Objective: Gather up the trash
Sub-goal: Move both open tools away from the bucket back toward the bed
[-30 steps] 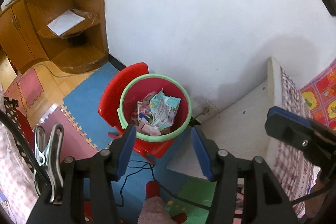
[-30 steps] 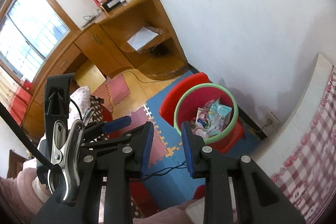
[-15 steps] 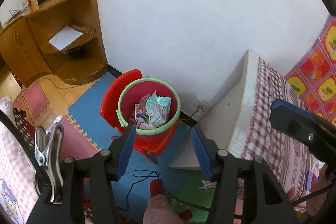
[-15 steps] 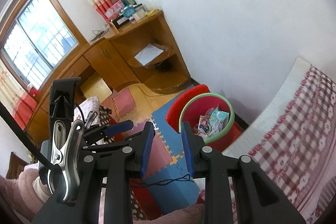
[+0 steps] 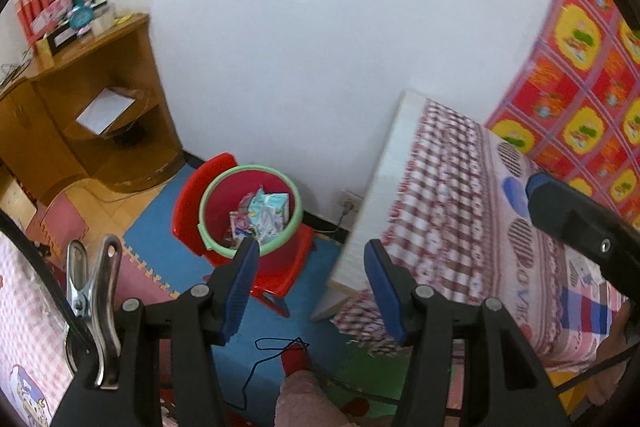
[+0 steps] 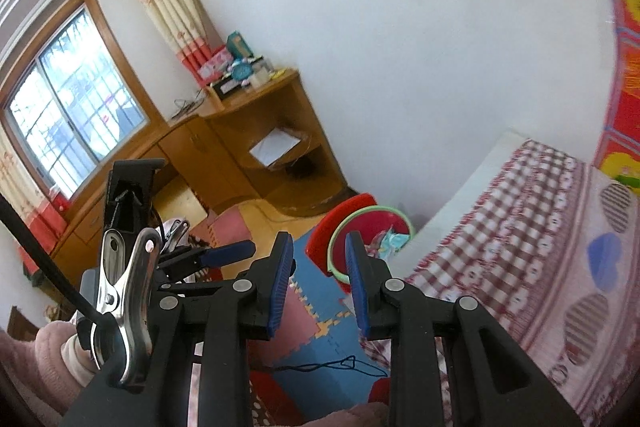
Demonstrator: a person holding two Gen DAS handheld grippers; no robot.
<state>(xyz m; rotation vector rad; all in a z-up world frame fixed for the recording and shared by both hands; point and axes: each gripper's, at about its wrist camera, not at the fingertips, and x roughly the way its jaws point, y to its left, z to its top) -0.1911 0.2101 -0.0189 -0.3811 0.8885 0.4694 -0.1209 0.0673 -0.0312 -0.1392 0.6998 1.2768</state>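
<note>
A red bucket with a green rim stands on a red plastic chair by the white wall, with several crumpled wrappers inside it. In the right wrist view the same bucket shows beyond the fingers. My left gripper hangs high above and in front of the bucket, open, with nothing between its blue pads. My right gripper is open by a narrower gap and also empty. The right gripper's black body shows at the right edge of the left wrist view, over the bed.
A bed with a red checked sheet fills the right side. A wooden corner shelf and cabinet stand at the left with paper on a shelf. Foam mats cover the floor, and a dark cord lies on them. A window is at the left.
Both grippers have risen and drawn back from the bucket, which now looks smaller and farther. More of the bed and the red patterned wall cover has come into view. Jaw gaps are unchanged.
</note>
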